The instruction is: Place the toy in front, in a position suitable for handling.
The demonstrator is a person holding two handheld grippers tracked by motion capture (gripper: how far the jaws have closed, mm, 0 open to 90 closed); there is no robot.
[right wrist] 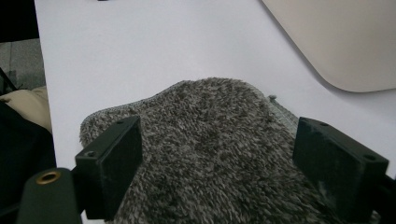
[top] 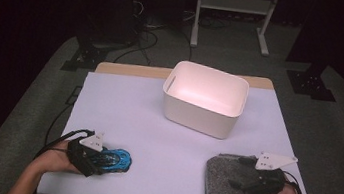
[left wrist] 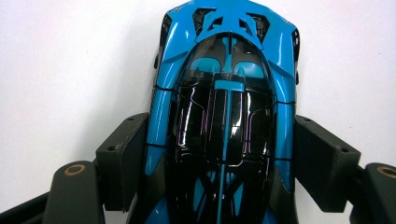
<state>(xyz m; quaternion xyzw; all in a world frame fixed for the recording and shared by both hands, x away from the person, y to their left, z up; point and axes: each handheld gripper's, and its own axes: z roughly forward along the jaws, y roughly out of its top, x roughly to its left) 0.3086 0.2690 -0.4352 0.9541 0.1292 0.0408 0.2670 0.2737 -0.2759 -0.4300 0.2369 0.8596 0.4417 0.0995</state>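
L hand-held gripper point(left wrist: 219, 158): jaws partly open, straddling the car point(left wrist: 224, 107) at mid-body, pads at or just off its flanks; grip not confirmed. Car sits on tabletop point(top: 174, 142), near-left. R hand-held gripper point(right wrist: 219, 163): jaws wide, astride the cloth point(right wrist: 210, 144), near-right, nothing clamped. Advice: close squarely on car's flanks, pinch a fold of cloth. Bin point(top: 205, 99) stands centre-far.

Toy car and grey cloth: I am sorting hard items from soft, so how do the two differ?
The toy car is glossy blue and black with a hard shell; the cloth is dull grey and fuzzy. The car is narrow and fits between the left gripper's jaws; the cloth spreads wider than the right gripper's open jaws. Both lie on the white table, near its front edge.
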